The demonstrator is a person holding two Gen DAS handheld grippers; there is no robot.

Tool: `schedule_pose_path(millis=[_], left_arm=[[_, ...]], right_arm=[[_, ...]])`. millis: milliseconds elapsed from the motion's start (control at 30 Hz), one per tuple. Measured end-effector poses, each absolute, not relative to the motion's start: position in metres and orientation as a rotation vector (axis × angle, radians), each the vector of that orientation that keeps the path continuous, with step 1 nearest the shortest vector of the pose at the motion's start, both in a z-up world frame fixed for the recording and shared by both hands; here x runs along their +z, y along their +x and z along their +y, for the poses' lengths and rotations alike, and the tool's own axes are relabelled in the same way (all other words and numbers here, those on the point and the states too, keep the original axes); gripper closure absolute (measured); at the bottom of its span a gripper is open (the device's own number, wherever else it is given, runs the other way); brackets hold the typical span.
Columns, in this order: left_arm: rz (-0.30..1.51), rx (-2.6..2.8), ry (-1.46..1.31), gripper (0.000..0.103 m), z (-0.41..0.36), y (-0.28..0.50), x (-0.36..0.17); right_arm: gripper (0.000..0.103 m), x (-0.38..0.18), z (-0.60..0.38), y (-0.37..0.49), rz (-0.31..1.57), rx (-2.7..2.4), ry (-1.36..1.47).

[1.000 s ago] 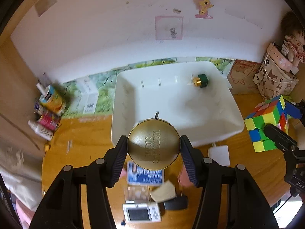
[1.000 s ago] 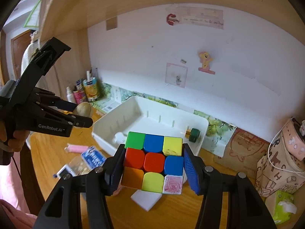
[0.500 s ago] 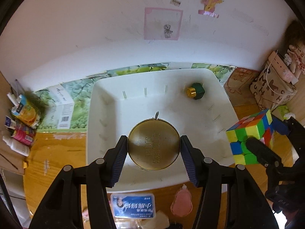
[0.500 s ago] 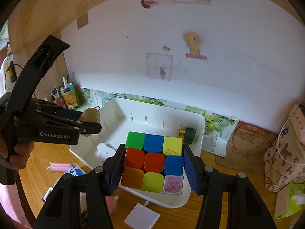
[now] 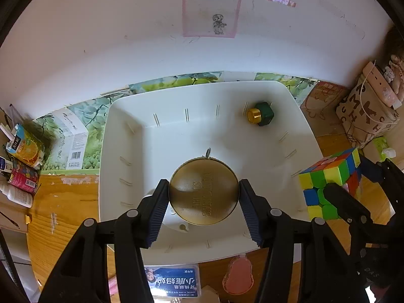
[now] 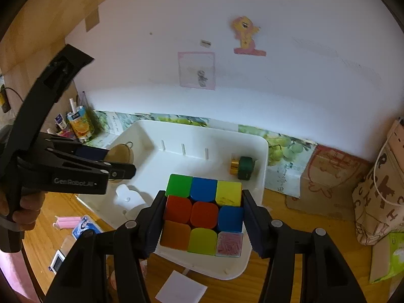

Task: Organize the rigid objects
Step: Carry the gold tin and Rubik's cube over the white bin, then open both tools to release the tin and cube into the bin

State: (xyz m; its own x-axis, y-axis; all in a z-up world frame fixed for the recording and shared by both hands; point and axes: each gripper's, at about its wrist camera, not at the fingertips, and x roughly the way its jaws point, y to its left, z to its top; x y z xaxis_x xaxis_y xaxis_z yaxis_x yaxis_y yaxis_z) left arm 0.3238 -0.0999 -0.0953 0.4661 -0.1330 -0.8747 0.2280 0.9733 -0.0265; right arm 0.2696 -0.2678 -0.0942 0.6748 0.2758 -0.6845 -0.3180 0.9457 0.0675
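Carrying a tin (image 5: 204, 194) and cube (image 6: 203, 214) over the bin (image 5: 161, 136).
Left gripper (image 5: 204, 203) pinches the tin, right gripper (image 6: 203, 223) the cube; each should lower close to the floor before releasing, clear of the bottle (image 5: 261, 114).

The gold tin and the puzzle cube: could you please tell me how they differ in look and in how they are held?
The gold tin is round, single-coloured, with embossed lettering; the puzzle cube is boxy with multicoloured squares. The left gripper holds the tin, the right gripper the cube. Both are clamped between two fingers above the white bin.
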Motion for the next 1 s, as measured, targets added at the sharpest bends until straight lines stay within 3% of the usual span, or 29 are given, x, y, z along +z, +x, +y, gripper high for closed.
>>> schedule_pose_path(millis=[67,133,200,1000], left_arm=[[1.057,-0.219,0.102,0.042,-0.100,0.323,-0.094],[1.046,-0.207,0.107,0.031,-0.100,0.322,-0.091],[1.030,-0.192,0.099,0.026,-0.098,0.319,-0.088],[0.967,-0.058,0.111,0.026,-0.090,0.243,-0.048]], right_arm=[[0.045,-0.095,-0.271,0.270,0.766,0.324,-0.050],[0.040,-0.092,-0.275,0.269,0.748,0.319,-0.038],[0.034,-0.088,-0.277,0.267,0.728,0.307,-0.037],[0.025,-0.047,-0.321,0.214,0.639,0.280,0.079]])
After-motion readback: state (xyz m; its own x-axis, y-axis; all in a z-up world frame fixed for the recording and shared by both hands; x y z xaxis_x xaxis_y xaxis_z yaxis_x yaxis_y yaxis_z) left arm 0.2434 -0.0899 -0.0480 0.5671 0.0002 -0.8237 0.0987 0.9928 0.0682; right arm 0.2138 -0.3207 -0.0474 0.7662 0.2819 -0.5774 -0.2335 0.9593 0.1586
